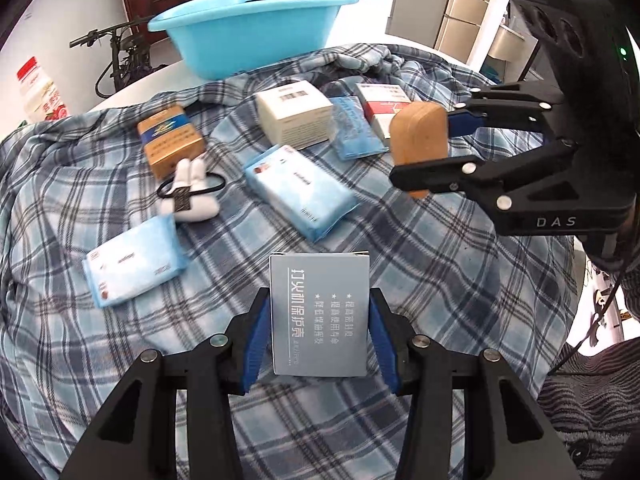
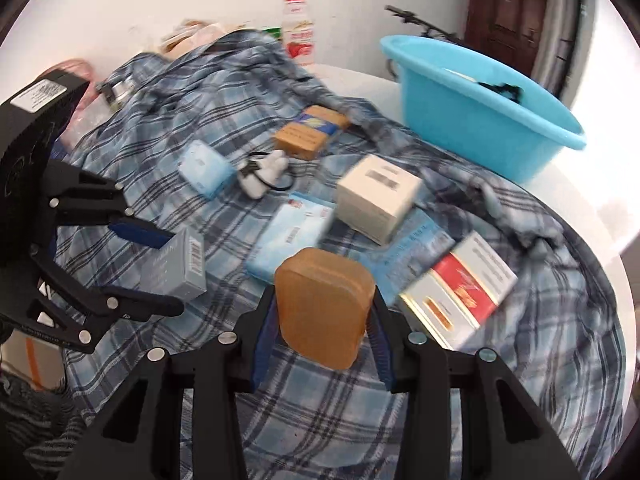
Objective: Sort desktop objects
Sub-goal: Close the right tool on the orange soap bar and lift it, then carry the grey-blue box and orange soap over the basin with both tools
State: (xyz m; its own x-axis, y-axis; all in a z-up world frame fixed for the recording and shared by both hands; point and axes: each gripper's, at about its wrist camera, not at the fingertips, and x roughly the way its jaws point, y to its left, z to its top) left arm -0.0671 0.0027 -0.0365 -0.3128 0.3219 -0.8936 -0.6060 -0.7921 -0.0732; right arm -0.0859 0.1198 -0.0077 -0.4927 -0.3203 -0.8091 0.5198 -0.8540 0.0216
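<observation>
My left gripper [image 1: 320, 332] is shut on a grey box with white Chinese print [image 1: 320, 312], held above the plaid cloth; the gripper and box also show in the right wrist view [image 2: 176, 268]. My right gripper [image 2: 322, 320] is shut on a brown soap-like bar [image 2: 324, 304], also held above the cloth; the bar shows in the left wrist view [image 1: 418, 140] at the right. A light blue plastic basin [image 1: 252, 28] stands at the far side of the table, and shows in the right wrist view [image 2: 480, 112] with something dark inside.
On the plaid cloth [image 1: 400, 280] lie a gold box [image 1: 170, 140], a white box [image 1: 296, 114], a red-and-white box [image 2: 460, 284], several blue tissue packs [image 1: 296, 188], a white plush hair tie [image 1: 192, 192]. A bottle [image 2: 298, 28] stands behind.
</observation>
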